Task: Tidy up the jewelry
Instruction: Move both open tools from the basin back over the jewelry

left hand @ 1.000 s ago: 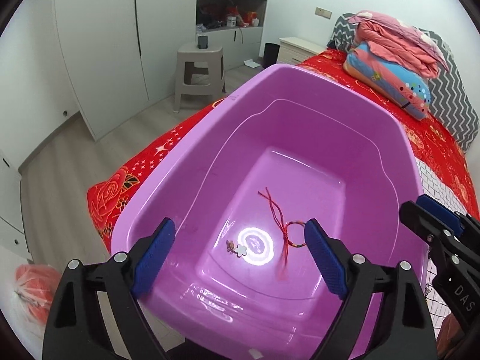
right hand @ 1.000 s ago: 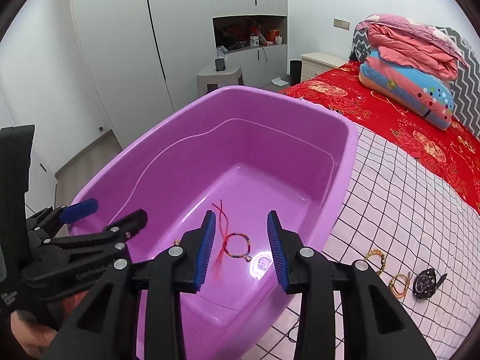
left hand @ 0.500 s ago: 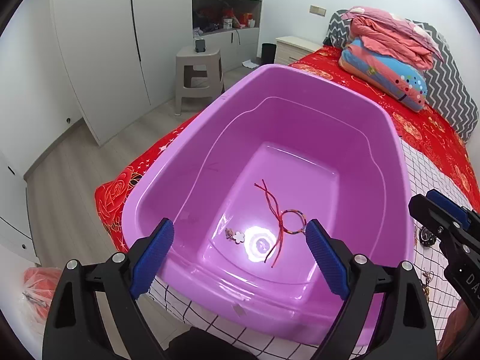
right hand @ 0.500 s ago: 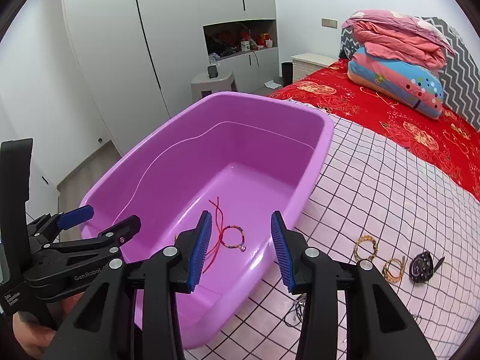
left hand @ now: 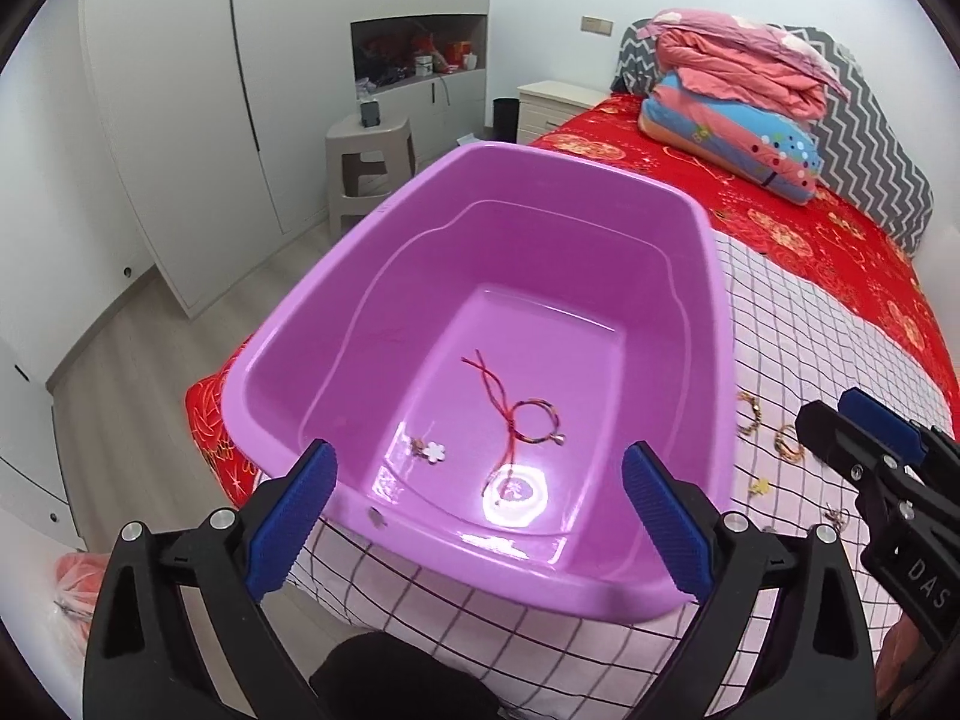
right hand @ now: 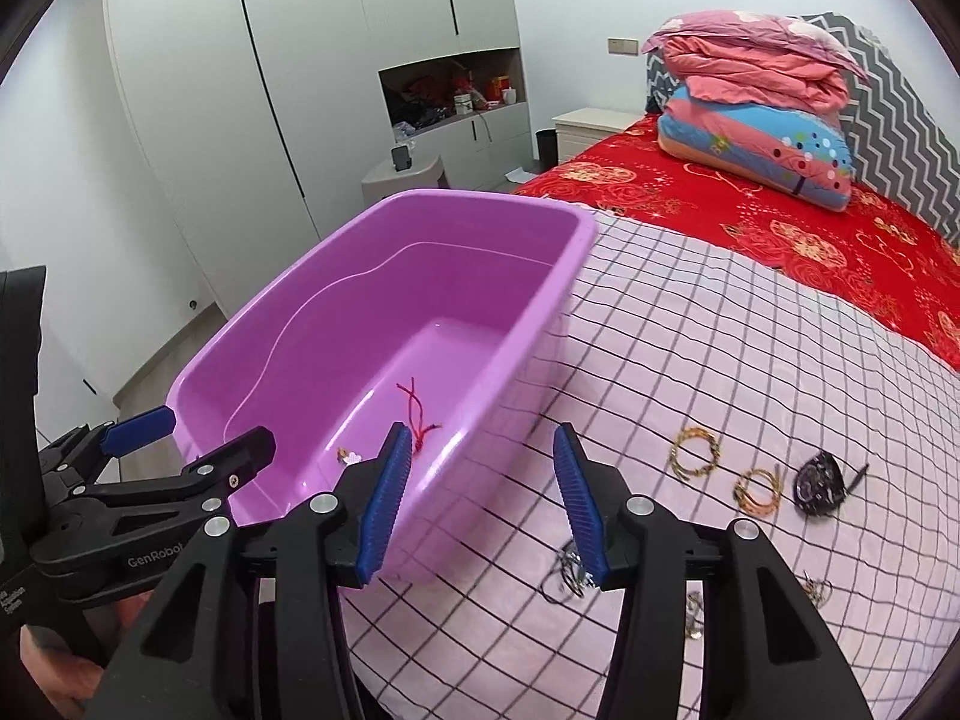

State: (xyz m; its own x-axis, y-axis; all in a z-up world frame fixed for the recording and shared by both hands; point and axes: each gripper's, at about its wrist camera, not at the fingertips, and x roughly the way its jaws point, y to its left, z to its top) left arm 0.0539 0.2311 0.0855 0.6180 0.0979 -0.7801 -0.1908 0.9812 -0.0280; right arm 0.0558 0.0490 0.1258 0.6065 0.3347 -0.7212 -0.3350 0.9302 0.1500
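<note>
Jewelry split two ways: from my left wrist, red cord bracelet [left hand: 528, 420] and flower charm [left hand: 433, 451] lie on the floor of the purple tub [left hand: 480, 180]; my left gripper [left hand: 480, 516] has backed off above the near rim, fingers wide apart, empty. From my right wrist, my right gripper [right hand: 483, 498] has swung out of the tub toward the checked blanket [right hand: 750, 360], jaws apart and wider than a second ago, holding nothing. Gold bracelets [right hand: 696, 456], black watch [right hand: 819, 483] and a thin chain [right hand: 570, 576] just beside my right finger wait there. Drop looks done; next pick likely the chain.
</note>
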